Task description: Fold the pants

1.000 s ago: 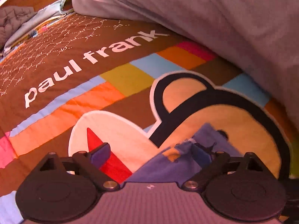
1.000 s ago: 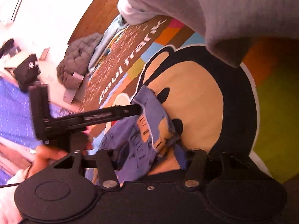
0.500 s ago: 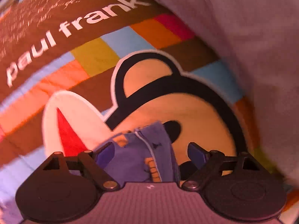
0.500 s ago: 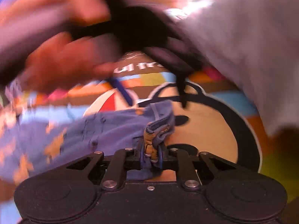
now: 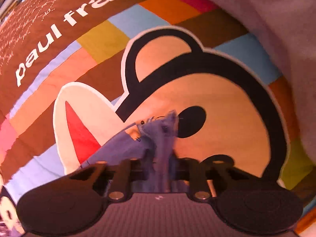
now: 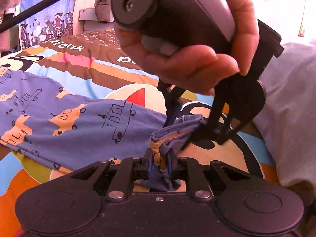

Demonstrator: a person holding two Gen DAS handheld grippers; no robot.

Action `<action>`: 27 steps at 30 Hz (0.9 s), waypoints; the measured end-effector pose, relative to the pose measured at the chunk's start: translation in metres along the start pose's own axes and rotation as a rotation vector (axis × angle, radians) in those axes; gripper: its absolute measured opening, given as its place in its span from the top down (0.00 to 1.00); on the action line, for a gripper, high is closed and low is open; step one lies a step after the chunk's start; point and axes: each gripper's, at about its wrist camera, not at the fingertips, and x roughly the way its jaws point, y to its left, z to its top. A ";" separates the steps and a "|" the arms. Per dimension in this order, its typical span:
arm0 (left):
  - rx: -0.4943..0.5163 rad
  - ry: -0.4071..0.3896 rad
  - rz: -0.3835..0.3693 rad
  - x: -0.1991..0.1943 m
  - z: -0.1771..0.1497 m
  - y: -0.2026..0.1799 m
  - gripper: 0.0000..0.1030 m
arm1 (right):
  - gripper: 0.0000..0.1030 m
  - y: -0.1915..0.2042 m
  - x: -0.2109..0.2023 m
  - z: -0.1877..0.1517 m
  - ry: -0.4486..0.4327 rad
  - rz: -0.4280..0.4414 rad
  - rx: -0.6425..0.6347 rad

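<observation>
The blue pants (image 6: 65,116) with orange vehicle prints lie spread to the left on the colourful bedspread (image 6: 83,63). My right gripper (image 6: 160,165) is shut on a bunched end of the pants. My left gripper (image 5: 163,165) is shut on the same end of the pants (image 5: 158,136), just above the monkey face print (image 5: 223,102). In the right wrist view the left gripper (image 6: 188,126) and the hand (image 6: 189,63) holding it sit right beyond my fingers, its tips at the cloth.
A pale grey duvet (image 6: 292,102) is heaped along the right side of the bed, also in the left wrist view (image 5: 276,19). A wall, a blue printed hanging (image 6: 47,17) and a jacket (image 6: 102,9) are behind the bed.
My left gripper was open around the pants end and has shut on it. My right gripper shut on the cloth earlier and still holds it. The view has swung toward the spread pants.
</observation>
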 end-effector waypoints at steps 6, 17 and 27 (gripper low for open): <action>-0.141 -0.136 -0.187 -0.037 -0.026 0.043 0.90 | 0.87 0.011 -0.011 0.005 -0.072 -0.046 -0.073; -0.352 -0.266 -0.314 -0.076 -0.127 0.168 0.90 | 0.88 0.074 -0.063 0.038 -0.219 0.090 -0.166; -0.523 -0.244 -0.347 -0.035 -0.209 0.253 0.90 | 0.88 0.151 -0.059 0.049 -0.158 0.310 -0.246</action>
